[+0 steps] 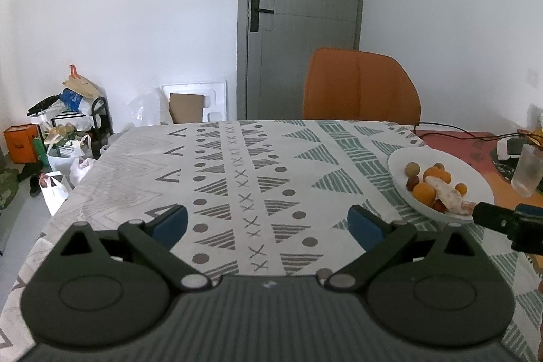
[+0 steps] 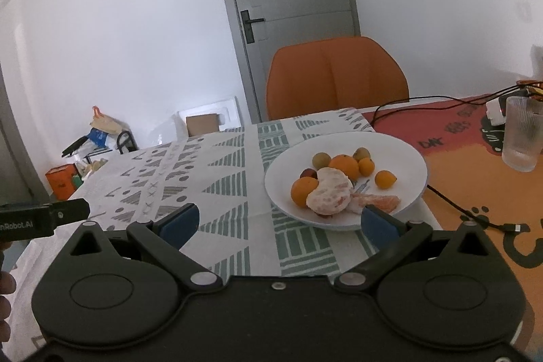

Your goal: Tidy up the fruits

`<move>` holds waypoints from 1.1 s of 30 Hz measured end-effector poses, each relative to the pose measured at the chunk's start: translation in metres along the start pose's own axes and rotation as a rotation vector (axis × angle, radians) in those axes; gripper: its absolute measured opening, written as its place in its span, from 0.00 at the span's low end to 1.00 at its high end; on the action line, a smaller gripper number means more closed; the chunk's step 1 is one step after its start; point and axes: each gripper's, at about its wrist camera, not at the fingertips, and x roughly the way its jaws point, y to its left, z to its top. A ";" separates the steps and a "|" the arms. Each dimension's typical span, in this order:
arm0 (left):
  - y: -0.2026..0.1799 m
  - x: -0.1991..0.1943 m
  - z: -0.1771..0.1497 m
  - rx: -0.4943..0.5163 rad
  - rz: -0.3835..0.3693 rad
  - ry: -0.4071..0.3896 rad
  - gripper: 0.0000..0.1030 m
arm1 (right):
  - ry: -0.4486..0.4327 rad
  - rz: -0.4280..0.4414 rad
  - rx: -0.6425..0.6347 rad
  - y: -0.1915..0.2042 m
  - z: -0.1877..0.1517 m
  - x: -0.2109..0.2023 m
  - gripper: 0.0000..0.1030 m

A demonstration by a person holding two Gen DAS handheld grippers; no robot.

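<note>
Looking at the counter [image 2: 220, 178] first: it's covered in a patterned cloth, and a white plate [image 2: 410, 165] sits toward its right side with all the fruit piled in it. Both tools are empty, hovering above the cloth. The right tool [image 2: 278, 219] has its blue fingers spread wide, with the plate's near rim just ahead of the right-hand finger. The left tool [image 1: 268, 223] is spread too, well off to the left of the plate over bare cloth.

Biggest piece is the peeled citrus [image 2: 327, 197] at the front of the pile. No rind, so it's soft, light and squishy; I'd grab it gently across the widest part or it'll burst or split. Loose segments [image 2: 376, 202] lie right beside it, even more delicate. The whole oranges [image 2: 303, 190] are firm and round, likely to roll, so grip across the middle. The tiny kumquat-looking one [image 2: 385, 179] sits apart and should be easy to pinch. The brownish little round fruits [image 2: 320, 160] at the back might be longans, hard to tell from here.
</note>
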 end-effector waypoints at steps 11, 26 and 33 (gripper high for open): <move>0.015 -0.017 -0.014 -0.025 0.015 0.010 0.97 | 0.042 -0.013 -0.063 0.017 -0.011 -0.005 1.00; 0.039 -0.036 -0.031 -0.049 0.058 0.015 0.97 | 0.070 0.008 -0.093 0.038 -0.020 -0.010 1.00; 0.041 -0.042 -0.033 -0.044 0.044 0.011 0.97 | 0.061 0.012 -0.088 0.044 -0.020 -0.016 1.00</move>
